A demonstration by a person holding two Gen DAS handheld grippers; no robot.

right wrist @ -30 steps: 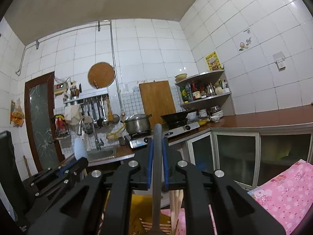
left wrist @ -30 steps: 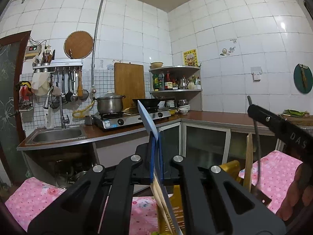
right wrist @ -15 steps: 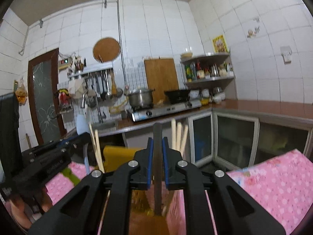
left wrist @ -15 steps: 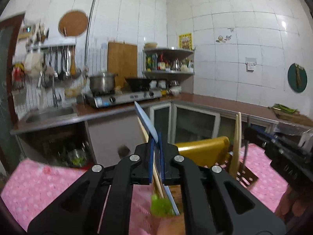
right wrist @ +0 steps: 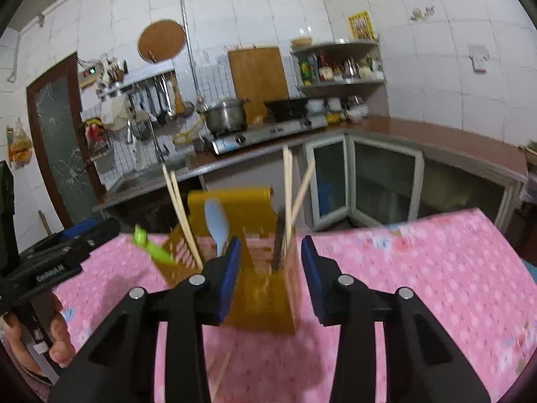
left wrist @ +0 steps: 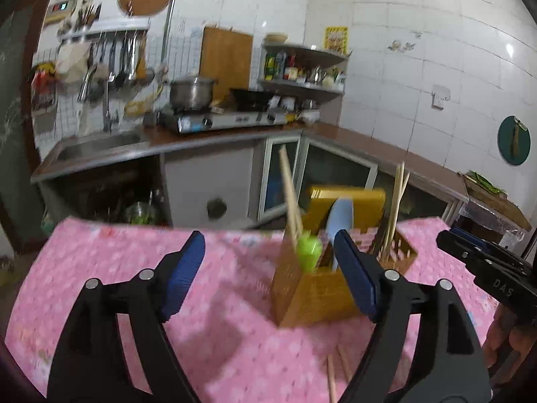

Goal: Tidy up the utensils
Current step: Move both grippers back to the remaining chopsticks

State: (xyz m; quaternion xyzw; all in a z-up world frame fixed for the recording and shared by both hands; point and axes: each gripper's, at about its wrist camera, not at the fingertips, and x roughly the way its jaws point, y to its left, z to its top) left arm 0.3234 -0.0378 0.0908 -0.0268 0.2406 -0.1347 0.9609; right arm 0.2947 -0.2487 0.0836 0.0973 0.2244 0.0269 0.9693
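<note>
A yellow utensil holder [left wrist: 315,294] [right wrist: 265,299] stands on the pink tablecloth. In it stand a light blue spatula [left wrist: 339,221] [right wrist: 216,225], a green-handled utensil [left wrist: 307,248] [right wrist: 152,248], wooden chopsticks [left wrist: 290,191] [right wrist: 288,198] and a dark-handled utensil [right wrist: 278,245]. My left gripper [left wrist: 268,277] is open and empty, just left of the holder. My right gripper [right wrist: 270,280] is open and empty, its jaws either side of the holder's near end. The right gripper shows in the left wrist view [left wrist: 483,265].
Loose chopsticks [left wrist: 332,379] [right wrist: 220,374] lie on the pink cloth [left wrist: 117,262] [right wrist: 419,268] in front of the holder. Behind the table run a counter with a sink [left wrist: 97,142], a gas stove with a pot [left wrist: 191,92] and corner shelves [right wrist: 339,63].
Both grippers were shut on utensils, the left on the blue spatula and the right on a dark handle. Both have opened, and the utensils now stand in the holder. Both views tilted down.
</note>
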